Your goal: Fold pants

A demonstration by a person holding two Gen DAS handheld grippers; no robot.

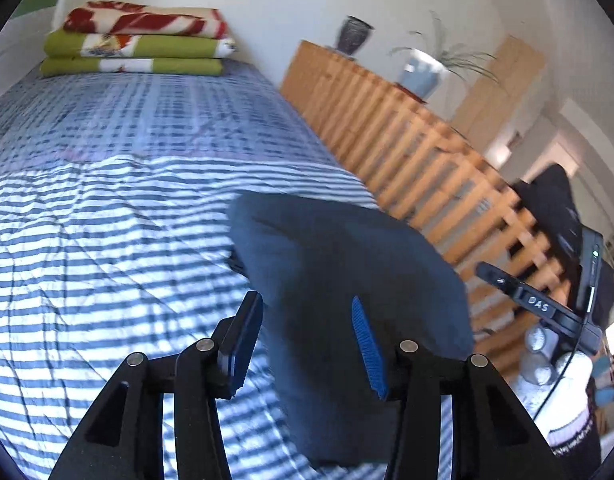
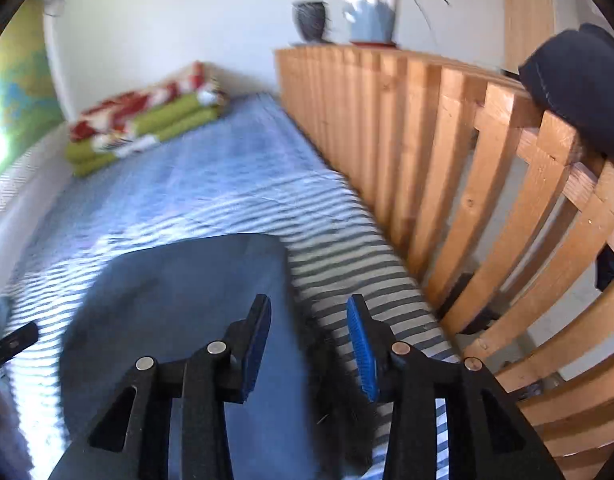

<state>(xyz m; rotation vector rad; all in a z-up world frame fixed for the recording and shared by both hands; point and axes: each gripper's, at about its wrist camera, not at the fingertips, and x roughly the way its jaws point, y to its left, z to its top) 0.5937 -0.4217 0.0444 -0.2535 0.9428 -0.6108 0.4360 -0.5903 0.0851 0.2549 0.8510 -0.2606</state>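
Note:
Dark blue pants [image 1: 347, 280] lie folded in a flat bundle on the striped bed cover [image 1: 107, 240]. My left gripper [image 1: 305, 302] hovers just over their near left part, jaws apart, the blue pads clear of the cloth. In the right wrist view the pants [image 2: 179, 304] fill the lower left. My right gripper [image 2: 309, 304] is open above their right edge, where a dark fuzzy fringe [image 2: 343, 408] shows between the fingers. The right gripper's body [image 1: 539, 304] and a white-gloved hand [image 1: 555, 368] show at the right of the left wrist view.
A wooden slatted rail [image 2: 447, 160] runs along the bed's right side, with a dark garment [image 2: 579, 80] draped over it. Folded green and red blankets [image 1: 135, 44] are stacked at the bed's far end. A potted plant [image 2: 371, 12] and a dark vase [image 2: 311, 20] stand on the rail's top.

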